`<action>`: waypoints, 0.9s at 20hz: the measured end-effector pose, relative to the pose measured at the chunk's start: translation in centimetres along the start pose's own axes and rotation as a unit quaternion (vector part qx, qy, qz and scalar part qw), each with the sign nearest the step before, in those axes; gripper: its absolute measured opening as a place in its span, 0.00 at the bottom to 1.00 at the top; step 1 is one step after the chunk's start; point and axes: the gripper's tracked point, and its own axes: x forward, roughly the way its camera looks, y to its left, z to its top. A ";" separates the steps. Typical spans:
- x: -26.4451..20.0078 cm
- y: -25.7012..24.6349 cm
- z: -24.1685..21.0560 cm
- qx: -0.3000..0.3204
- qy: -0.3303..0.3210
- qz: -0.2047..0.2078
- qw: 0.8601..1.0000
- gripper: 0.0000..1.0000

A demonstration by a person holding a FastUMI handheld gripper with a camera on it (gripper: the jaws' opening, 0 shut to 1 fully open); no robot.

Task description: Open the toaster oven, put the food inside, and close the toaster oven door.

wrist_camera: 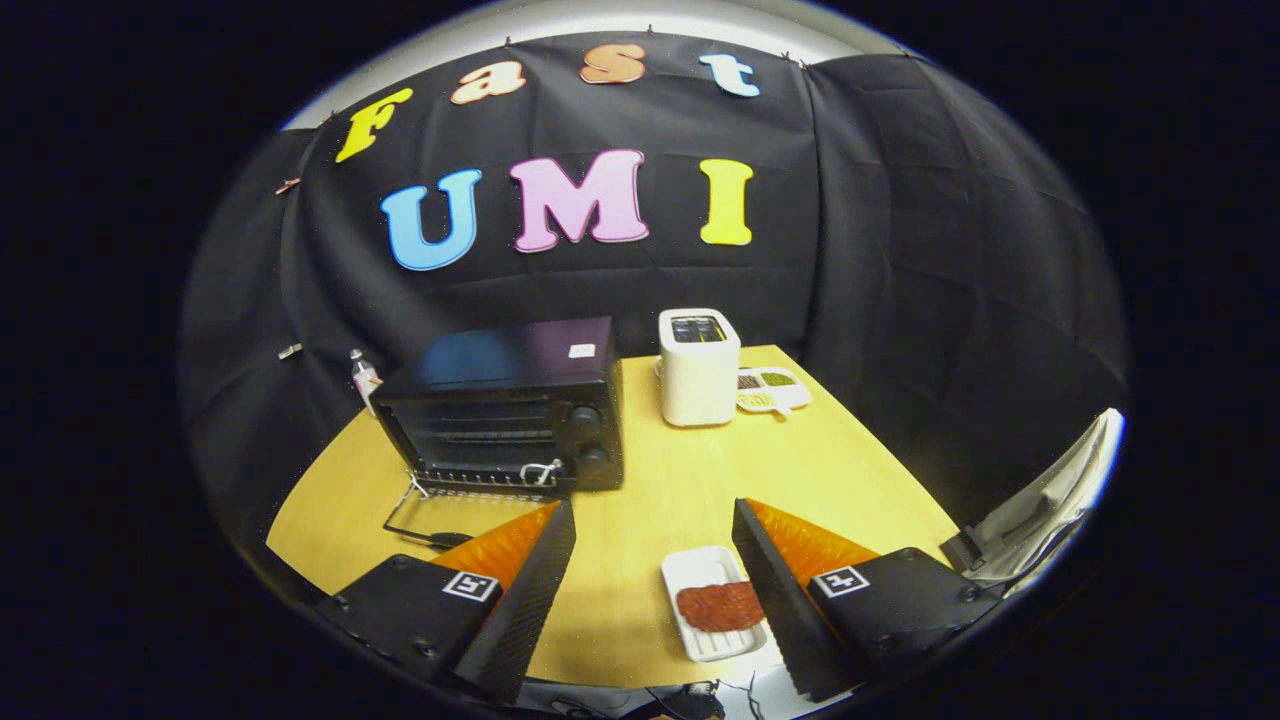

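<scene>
The toaster oven (510, 410) stands beyond your claw (655, 600), its door down and the rack pulled out; a careless approach could catch that rack. The food (718, 606) lies on a small white tray (700, 570) between the spread, empty fingers, beside the right one, which might push it away.

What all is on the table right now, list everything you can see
toaster oven: one, black, far left of table, door open
rack: one, wire, at the oven's open door
toaster: one, white, right of the oven
small dish: one, white, beside the toaster
tray: one, white, between the fingers, nearer the right one
food: one, reddish-brown, on the tray
table: one, yellow wood
gripper: one, fingers open, holding nothing
</scene>
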 end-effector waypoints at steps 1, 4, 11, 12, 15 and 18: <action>0.3 -1.2 -0.1 0.001 0.009 0.004 1.000 0.97; 1.8 -4.7 -1.0 0.003 0.041 0.019 0.999 0.98; 5.9 -9.1 -7.6 0.043 0.178 0.094 0.979 0.99; 6.0 -9.3 -9.0 0.049 0.204 0.111 0.971 0.99; 6.1 -9.4 -11.8 0.062 0.268 0.155 0.949 0.97; 6.3 -9.1 -13.1 0.070 0.299 0.186 0.933 0.85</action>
